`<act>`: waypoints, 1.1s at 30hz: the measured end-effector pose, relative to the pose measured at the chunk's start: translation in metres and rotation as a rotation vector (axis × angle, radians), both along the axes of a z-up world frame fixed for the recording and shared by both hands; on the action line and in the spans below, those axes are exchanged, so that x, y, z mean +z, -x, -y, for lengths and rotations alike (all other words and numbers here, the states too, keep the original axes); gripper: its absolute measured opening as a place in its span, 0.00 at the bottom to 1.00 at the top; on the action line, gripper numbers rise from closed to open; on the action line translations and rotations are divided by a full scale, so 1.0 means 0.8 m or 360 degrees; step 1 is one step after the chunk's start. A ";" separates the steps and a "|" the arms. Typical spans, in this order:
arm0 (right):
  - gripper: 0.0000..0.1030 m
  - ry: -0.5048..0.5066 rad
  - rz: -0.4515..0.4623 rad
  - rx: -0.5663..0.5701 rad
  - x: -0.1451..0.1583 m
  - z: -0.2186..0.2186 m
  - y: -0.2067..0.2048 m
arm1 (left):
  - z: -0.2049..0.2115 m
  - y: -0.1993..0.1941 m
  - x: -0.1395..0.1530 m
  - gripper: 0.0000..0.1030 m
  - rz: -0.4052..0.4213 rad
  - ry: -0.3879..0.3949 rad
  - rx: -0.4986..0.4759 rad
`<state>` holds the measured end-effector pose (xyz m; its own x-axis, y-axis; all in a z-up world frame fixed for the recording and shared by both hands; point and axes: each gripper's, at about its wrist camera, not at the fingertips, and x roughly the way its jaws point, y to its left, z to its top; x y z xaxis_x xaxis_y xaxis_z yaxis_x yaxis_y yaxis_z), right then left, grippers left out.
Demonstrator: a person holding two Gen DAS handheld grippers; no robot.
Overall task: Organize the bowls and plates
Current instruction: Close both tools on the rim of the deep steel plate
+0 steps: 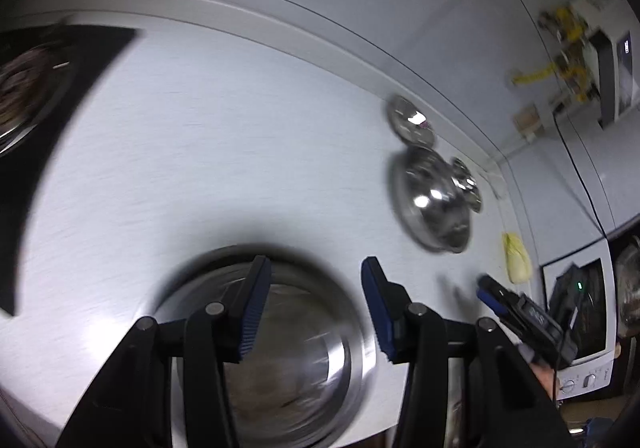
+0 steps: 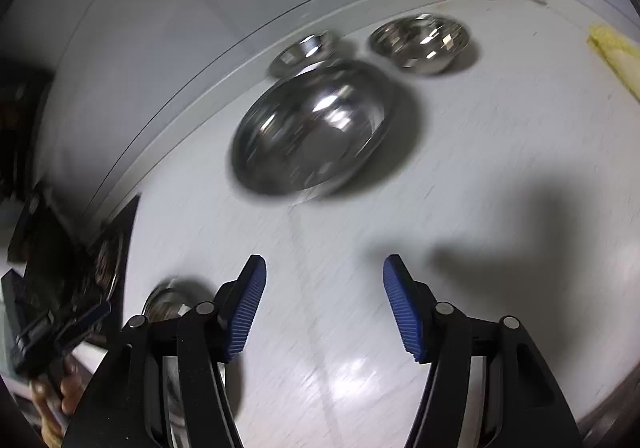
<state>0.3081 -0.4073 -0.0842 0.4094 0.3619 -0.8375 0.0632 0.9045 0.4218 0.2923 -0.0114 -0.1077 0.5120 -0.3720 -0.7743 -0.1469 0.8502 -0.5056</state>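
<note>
Both tools stood wide open and empty: the left gripper (image 1: 314, 280) hung over a steel bowl (image 1: 280, 352) near the worktop's (image 1: 200, 148) front edge. The right gripper (image 2: 324, 280) faced the large bowl (image 2: 312, 132), two smaller bowls (image 2: 420, 42) behind it by the back edge. No lettering was legible.

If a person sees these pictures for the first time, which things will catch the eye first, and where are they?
The big steel bowl shines in the middle of the white counter, with two small bowls behind it near the wall. In the left wrist view, another steel bowl sits right below the open left gripper. The right gripper, also open, hangs over bare counter, holding nothing.
</note>
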 end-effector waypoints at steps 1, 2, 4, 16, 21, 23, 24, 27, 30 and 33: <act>0.58 0.0007 -0.0004 -0.0012 0.000 0.006 -0.012 | 0.017 -0.018 0.000 0.44 -0.0013 0.0014 -0.0023; 0.59 0.0008 -0.0010 -0.0031 -0.001 0.016 -0.028 | 0.039 -0.042 -0.003 0.44 -0.0037 0.0040 -0.0051; 0.62 -0.0011 -0.0023 -0.0038 -0.003 0.028 -0.056 | 0.070 -0.081 -0.009 0.44 -0.0091 0.0074 -0.0083; 0.62 0.0074 -0.0154 0.0031 -0.058 0.044 -0.166 | 0.141 -0.211 -0.070 0.44 -0.0231 0.0002 -0.0016; 0.45 0.0080 -0.0174 0.0073 -0.073 0.034 -0.175 | 0.159 -0.229 -0.087 0.27 -0.0257 0.0035 -0.0052; 0.26 0.0090 -0.0185 0.0092 -0.078 0.030 -0.175 | 0.165 -0.233 -0.095 0.16 -0.0277 0.0025 -0.0076; 0.21 0.0101 -0.0186 0.0099 -0.080 0.028 -0.174 | 0.166 -0.233 -0.096 0.11 -0.0275 0.0020 -0.0082; 0.10 0.0135 -0.0172 0.0084 -0.080 0.026 -0.171 | 0.168 -0.231 -0.093 0.08 -0.0263 0.0021 -0.0089; 0.09 0.0141 -0.0127 0.0073 -0.066 0.023 -0.162 | 0.169 -0.219 -0.074 0.08 -0.0219 0.0040 -0.0087; 0.09 0.0116 -0.0049 0.0060 -0.031 0.028 -0.148 | 0.172 -0.202 -0.045 0.08 -0.0173 0.0081 -0.0094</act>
<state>0.4261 -0.4295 -0.1088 0.3701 0.3140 -0.8743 0.0404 0.9348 0.3528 0.4543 -0.1490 -0.1434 0.4022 -0.4392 -0.8034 -0.1538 0.8326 -0.5321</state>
